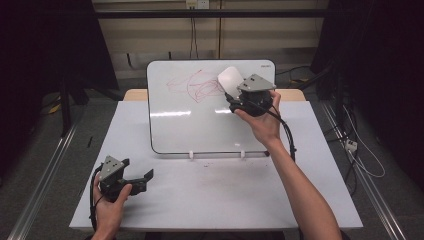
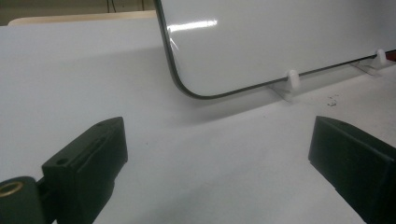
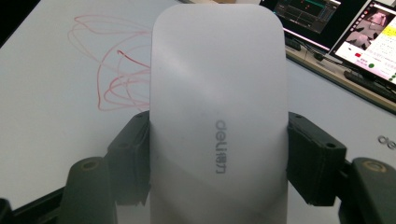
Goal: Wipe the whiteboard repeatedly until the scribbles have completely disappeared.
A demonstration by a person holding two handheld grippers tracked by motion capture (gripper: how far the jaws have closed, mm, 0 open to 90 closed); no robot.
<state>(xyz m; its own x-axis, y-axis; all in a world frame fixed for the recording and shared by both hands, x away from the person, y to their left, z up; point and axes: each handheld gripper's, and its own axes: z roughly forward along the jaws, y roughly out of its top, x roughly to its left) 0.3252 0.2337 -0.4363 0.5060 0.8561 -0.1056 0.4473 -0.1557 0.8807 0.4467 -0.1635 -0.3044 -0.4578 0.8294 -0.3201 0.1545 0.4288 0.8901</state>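
Eraser (image 3: 217, 121) clamped in right gripper (image 3: 217, 158), covering part of whiteboard (image 1: 200, 125) scribble (image 3: 109, 65); left gripper (image 1: 131, 181) wide open below whiteboard, holding nothing.

Looking along our left gripper (image 2: 219, 163), we see its two black fingers (image 2: 88, 163) standing wide apart with nothing between them, low over the white worktop (image 2: 70, 79). Ahead, the whiteboard (image 2: 280, 37) leans on small white clips (image 2: 293, 79), its rounded lower corner nearest us.
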